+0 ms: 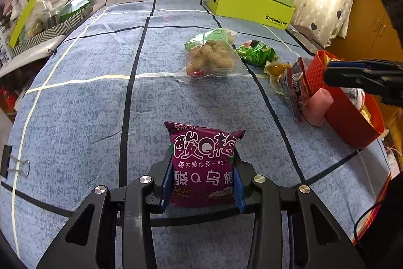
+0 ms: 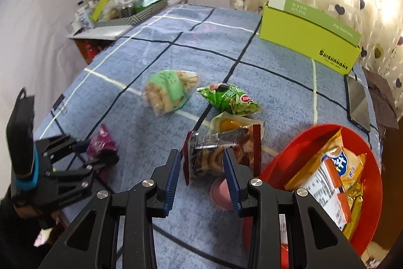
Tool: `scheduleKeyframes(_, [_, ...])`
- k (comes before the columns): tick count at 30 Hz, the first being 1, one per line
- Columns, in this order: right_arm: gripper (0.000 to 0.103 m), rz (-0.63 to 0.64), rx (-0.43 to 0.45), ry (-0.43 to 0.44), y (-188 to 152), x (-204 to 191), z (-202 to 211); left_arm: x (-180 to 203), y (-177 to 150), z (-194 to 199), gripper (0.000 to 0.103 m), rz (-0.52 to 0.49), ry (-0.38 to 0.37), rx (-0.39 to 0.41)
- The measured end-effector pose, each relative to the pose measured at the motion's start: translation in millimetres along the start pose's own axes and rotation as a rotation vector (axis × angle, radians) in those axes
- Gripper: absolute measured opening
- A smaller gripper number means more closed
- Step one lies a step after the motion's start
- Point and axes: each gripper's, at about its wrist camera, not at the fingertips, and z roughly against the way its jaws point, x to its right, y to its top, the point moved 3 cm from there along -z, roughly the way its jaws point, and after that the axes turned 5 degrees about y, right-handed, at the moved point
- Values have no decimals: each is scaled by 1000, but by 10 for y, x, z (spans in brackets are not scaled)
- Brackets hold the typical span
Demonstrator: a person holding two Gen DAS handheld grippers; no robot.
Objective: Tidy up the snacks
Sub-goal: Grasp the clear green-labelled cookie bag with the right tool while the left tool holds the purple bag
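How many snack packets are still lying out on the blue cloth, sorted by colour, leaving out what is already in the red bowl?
Purple packet, between the left gripper fingers: 1
Green-labelled clear bag of puffs: 1
Green pea packet: 1
Yellow pouch: 1
Dark red packet: 1
Pink piece beside the red bowl: 1
Total: 6
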Motion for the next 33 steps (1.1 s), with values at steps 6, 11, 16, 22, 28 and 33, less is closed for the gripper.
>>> scheduleKeyframes(6, [48,-48,-3,85,220,-144,-176,-91,-16,25,40,16,-18,10])
scheduleKeyframes(11, [59,-111,-27,145,428,-289,-467,-185,-37,56,40,42,-24,17])
scheduleKeyframes(16, [62,-163,-21,133,614,-403,-762,-312,-53,94,40,78,-17,25])
scheduleKeyframes(22, [66,-120,-14,-21,745,-549,-991,-489,-80,140,40,118,3,38])
scheduleKeyframes(28, [67,-69,-25,-166,804,-607,-1188,-601,-88,129,40,143,-1,43])
scheduleKeyframes(33, [57,-59,-27,-185,747,-536,-1208,-662,-76,125,40,158,-4,46])
